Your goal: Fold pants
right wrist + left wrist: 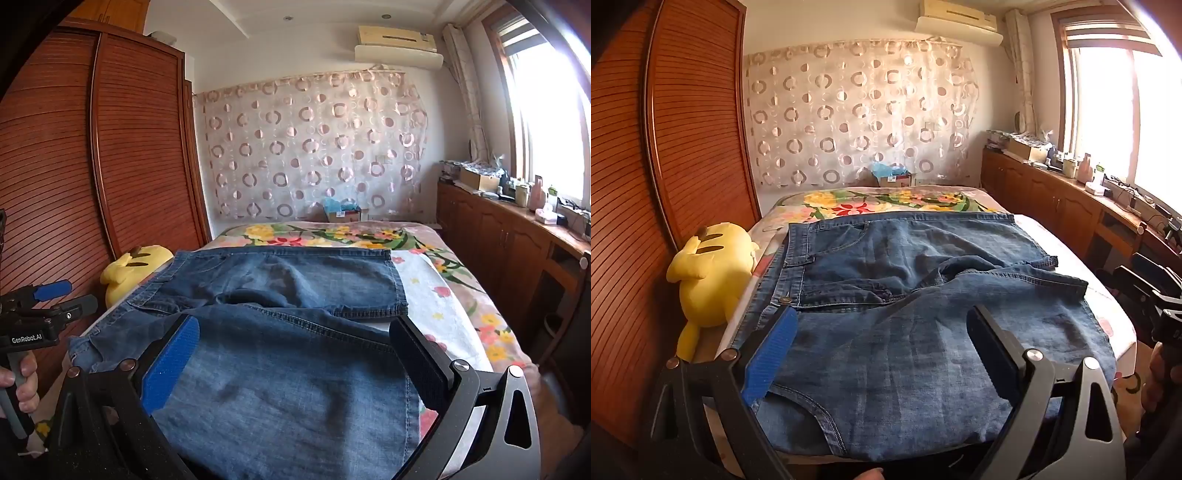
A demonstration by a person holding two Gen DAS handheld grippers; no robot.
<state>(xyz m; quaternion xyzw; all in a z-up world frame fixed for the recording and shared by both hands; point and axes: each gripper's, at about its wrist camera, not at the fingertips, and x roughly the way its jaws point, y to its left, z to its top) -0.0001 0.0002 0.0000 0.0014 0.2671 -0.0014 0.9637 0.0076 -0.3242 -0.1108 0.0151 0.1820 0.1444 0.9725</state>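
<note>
At the far left a yellow plush (713,273) lies against the wardrobe (665,147), just beside the waistband end of the pants (923,295), close enough to catch a wide swing on that side. The pants lie spread on the bed (461,295), long axis running left to right, waistband left and leg hems right; the two legs overlap, with the nearer one lying across the farther and hanging over the near edge. The left gripper (882,332) hovers just above the hip area beside the button, jaws spread wide and holding nothing. The right gripper (295,343) hangs over the nearer leg toward the hems, jaws likewise spread and empty. Each hand is thus nearer its own end of the cloth, which lies ahead of and below the fingers. Judging from this, folding has not begun, and the creased crotch may need smoothing first. To the right, a cabinet (517,243) with clutter under the window (546,110) stands well apart from the bed.
</note>
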